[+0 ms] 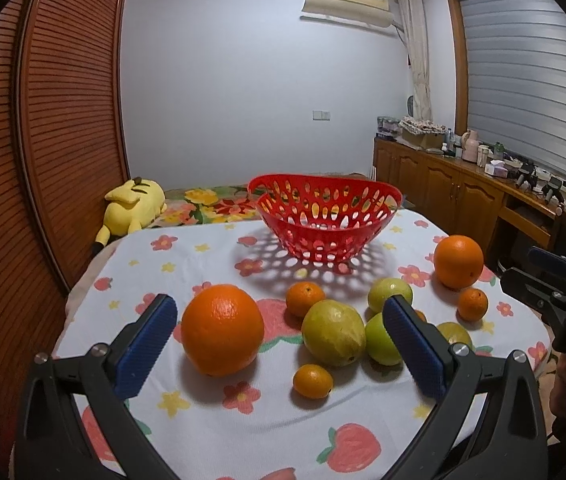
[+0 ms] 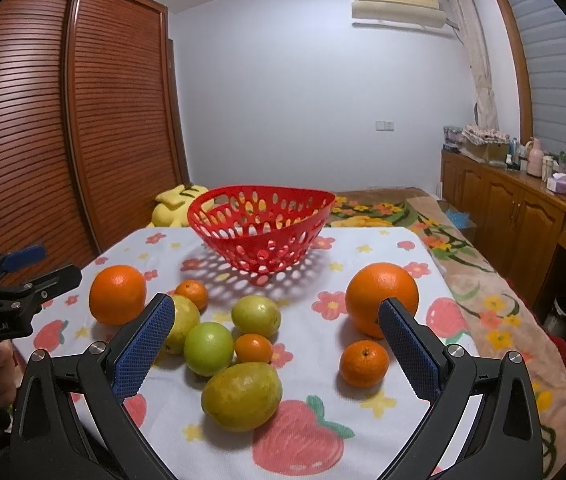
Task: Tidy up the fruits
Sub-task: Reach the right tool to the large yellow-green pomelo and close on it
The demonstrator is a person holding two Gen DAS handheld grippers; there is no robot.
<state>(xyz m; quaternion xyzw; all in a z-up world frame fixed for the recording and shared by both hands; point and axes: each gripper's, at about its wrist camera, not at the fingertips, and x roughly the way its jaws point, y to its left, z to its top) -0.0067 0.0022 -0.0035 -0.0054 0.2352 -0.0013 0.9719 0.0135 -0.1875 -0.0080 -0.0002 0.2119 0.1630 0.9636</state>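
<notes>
A red perforated basket point(image 1: 323, 216) stands empty at the table's far side; it also shows in the right wrist view point(image 2: 261, 226). Loose fruit lies in front of it: a big orange point(image 1: 222, 329), a second big orange point(image 1: 458, 262) point(image 2: 381, 298), several small tangerines point(image 1: 312, 381) point(image 2: 364, 363), and green-yellow fruits point(image 1: 333, 333) point(image 2: 241, 396). My left gripper point(image 1: 279, 344) is open above the near fruit, jaws either side of the big orange and a green fruit. My right gripper point(image 2: 277, 346) is open above the green fruits and tangerines.
The table carries a white cloth point(image 1: 203, 412) with flowers and strawberries. A yellow plush toy point(image 1: 133, 208) lies on the bed behind. A wooden wardrobe point(image 1: 63, 120) stands left, a cluttered wooden sideboard point(image 1: 463, 184) right.
</notes>
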